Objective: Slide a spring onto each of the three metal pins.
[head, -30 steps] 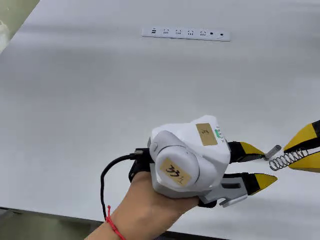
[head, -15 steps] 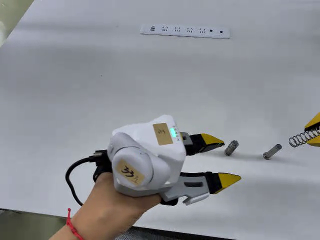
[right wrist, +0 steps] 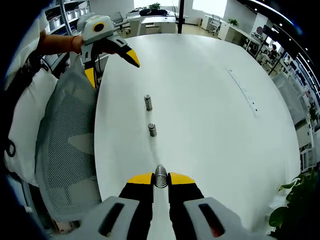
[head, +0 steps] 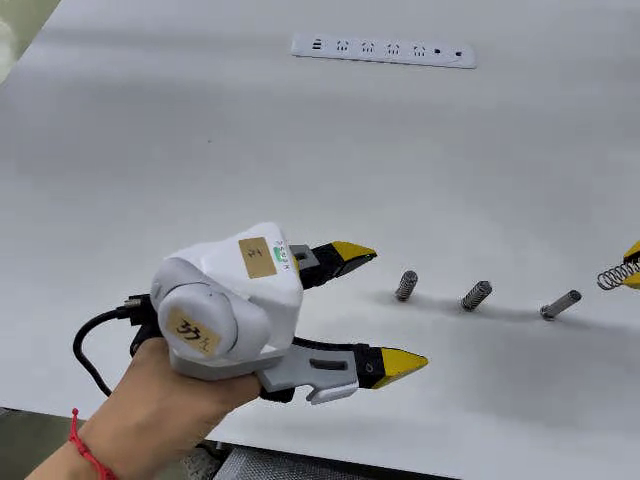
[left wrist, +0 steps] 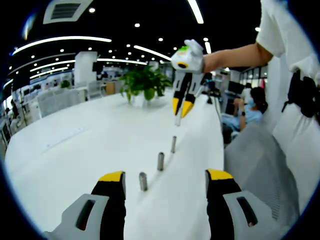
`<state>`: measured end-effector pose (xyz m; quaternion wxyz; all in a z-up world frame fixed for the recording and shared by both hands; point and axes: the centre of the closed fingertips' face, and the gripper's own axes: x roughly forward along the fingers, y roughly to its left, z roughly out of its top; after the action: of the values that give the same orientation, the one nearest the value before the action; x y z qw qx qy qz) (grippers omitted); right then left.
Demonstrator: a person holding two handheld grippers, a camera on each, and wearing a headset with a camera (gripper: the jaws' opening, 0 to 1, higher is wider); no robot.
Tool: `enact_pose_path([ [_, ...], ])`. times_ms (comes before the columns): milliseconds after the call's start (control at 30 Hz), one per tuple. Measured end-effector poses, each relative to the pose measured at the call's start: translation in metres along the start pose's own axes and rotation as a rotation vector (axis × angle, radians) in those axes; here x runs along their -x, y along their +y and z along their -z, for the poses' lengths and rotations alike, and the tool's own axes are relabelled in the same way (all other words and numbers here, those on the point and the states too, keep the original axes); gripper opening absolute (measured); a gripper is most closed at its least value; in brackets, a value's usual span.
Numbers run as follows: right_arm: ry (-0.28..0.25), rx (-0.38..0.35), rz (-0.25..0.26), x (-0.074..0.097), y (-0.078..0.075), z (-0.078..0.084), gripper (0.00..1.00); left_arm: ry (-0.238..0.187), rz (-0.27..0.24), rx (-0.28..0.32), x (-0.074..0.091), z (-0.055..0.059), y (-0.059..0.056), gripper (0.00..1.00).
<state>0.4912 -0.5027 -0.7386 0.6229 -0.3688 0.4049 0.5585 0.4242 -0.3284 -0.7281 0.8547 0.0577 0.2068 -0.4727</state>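
Two labels (head: 258, 257), maybe "33", left tongs (head: 390, 306)

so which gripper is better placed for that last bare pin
Right. The right gripper is shut on a spring and sits close beside the bare pin; the left gripper is open, empty, and farther off.

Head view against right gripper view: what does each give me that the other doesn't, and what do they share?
Head view adds the third pin, which looks bare, in line with the others. Right gripper view adds the mesh chair beside the table and a leafy plant. Both share the two pins carrying springs, the open left tongs, the power strip, and the spring clamped in the right tongs.
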Motion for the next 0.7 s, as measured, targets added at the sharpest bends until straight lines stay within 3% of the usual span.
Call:
enact_pose_path([
  [333, 0.022, -0.014, -0.022, -0.017, -0.003, 0.004, 0.12, 0.018, 0.007, 0.007, -0.003, 0.007, 0.001, 0.83],
  [700, 0.038, -0.016, -0.041, -0.026, 0.001, 0.004, 0.12, 0.015, 0.018, 0.028, -0.006, 0.009, 0.001, 0.83],
])
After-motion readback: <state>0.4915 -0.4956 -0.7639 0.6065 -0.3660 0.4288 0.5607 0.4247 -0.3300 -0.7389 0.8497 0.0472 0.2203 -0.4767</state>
